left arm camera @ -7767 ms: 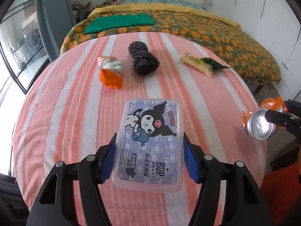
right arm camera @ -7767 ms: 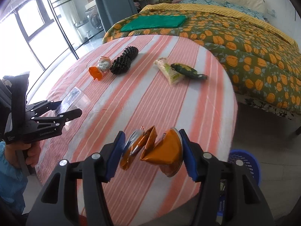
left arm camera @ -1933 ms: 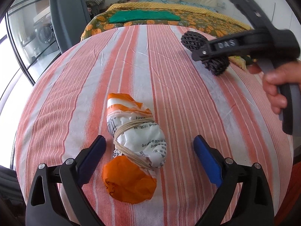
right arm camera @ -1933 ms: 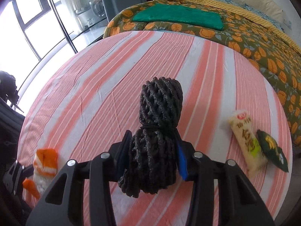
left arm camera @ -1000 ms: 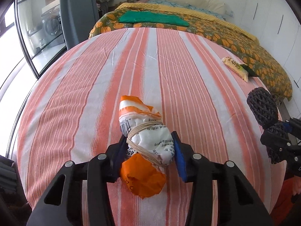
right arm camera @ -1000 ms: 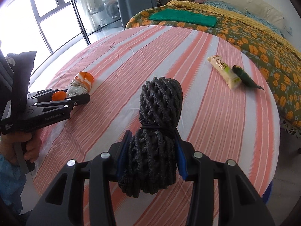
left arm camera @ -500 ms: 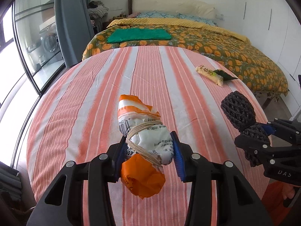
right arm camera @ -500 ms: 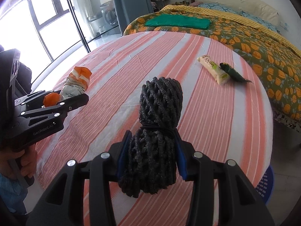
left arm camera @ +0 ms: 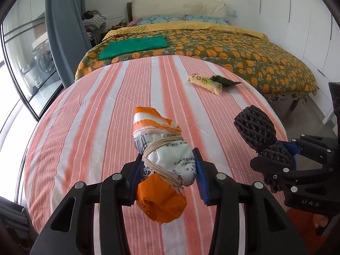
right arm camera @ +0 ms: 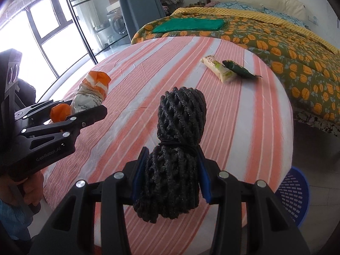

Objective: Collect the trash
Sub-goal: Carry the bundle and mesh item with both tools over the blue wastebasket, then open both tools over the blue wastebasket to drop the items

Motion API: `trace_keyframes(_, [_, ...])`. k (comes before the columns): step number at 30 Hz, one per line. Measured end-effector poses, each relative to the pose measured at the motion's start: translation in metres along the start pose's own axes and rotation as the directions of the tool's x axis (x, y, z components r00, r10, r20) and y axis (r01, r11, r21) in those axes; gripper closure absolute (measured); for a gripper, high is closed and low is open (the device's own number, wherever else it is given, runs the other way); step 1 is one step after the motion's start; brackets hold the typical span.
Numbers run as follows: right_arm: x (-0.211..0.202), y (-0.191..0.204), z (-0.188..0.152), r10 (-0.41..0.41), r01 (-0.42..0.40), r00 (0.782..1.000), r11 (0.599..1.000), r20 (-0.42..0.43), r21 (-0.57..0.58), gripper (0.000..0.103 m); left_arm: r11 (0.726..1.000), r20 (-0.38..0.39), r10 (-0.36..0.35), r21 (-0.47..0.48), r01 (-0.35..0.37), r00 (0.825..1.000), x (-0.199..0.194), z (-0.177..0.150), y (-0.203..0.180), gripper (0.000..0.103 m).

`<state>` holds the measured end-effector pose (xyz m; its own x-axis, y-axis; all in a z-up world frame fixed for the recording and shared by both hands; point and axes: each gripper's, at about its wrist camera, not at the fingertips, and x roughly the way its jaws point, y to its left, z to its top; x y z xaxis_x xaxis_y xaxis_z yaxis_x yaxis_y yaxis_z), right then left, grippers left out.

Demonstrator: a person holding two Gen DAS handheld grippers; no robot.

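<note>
Currently both hands are loaded. Left gripper (left arm camera: 167,175) has its jaws pinching the tied white-and-orange wrapper bundle (left arm camera: 160,159), held clear above the striped table (left arm camera: 89,114). Right gripper (right arm camera: 171,179) has its jaws pinching the black foam net roll (right arm camera: 177,146) at its banded waist, also off the table, near the table's right edge and close beside the left one.

Blue basket (right arm camera: 294,193) sits on the floor just past the table's right edge, below the right gripper; I take it to be the trash bin, contents not visible from here.

Still on the table, on its far right side: 2 pieces, a pale snack wrapper (left arm camera: 205,82) and a dark green wrapper (left arm camera: 224,81), touching each other. Beyond the table is only the bed (left arm camera: 233,48).

Status, my read: 2 items picked but not yet dropped, 2 left to pick. Roughly mid-task. Next is the carry to the basket and release.
</note>
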<state>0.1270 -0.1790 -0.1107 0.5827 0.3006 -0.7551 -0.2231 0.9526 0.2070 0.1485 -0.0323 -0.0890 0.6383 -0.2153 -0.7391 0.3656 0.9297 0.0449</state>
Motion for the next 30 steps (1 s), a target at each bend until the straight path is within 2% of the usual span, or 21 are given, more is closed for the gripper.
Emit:
trace_keyframes(4, [-0.005,-0.014,-0.004,0.006,-0.006,1.0,1.0,0.006,0.022,0.061,1.0,-0.01,-0.025,0.008,0.026,1.0,0.005,0.003,-0.015,0.061])
trace_keyframes(8, [-0.016,-0.036,-0.013,0.005,-0.005,1.0,0.999,0.012,0.041,0.061,0.996,-0.043,-0.085,0.004,0.085,0.995,0.013,0.0,-0.033,0.061])
trace_keyframes(11, [-0.028,-0.064,-0.023,-0.026,0.025,1.0,0.998,0.014,0.066,0.061,0.99,-0.071,-0.138,0.015,0.139,0.988,0.018,-0.002,-0.055,0.061])
trace_keyframes(15, [-0.045,-0.123,-0.041,-0.108,0.106,0.994,0.985,0.002,0.137,0.061,0.969,-0.097,-0.236,0.05,0.241,0.967,0.019,0.001,-0.105,0.061])
trace_keyframes(21, [-0.06,-0.23,-0.083,-0.212,0.223,0.975,0.936,-0.069,0.272,0.061,0.907,-0.167,-0.379,0.131,0.401,0.91,0.031,0.004,-0.21,0.061])
trace_keyframes(25, [-0.058,-0.288,-0.112,-0.246,0.272,0.962,0.901,-0.118,0.338,0.061,0.875,-0.218,-0.405,0.19,0.445,0.888,0.056,-0.002,-0.28,0.06])
trace_keyframes(30, [-0.045,-0.332,-0.126,-0.239,0.276,0.961,0.881,-0.142,0.385,0.061,0.864,-0.274,-0.41,0.189,0.467,0.87,0.108,-0.01,-0.333,0.06])
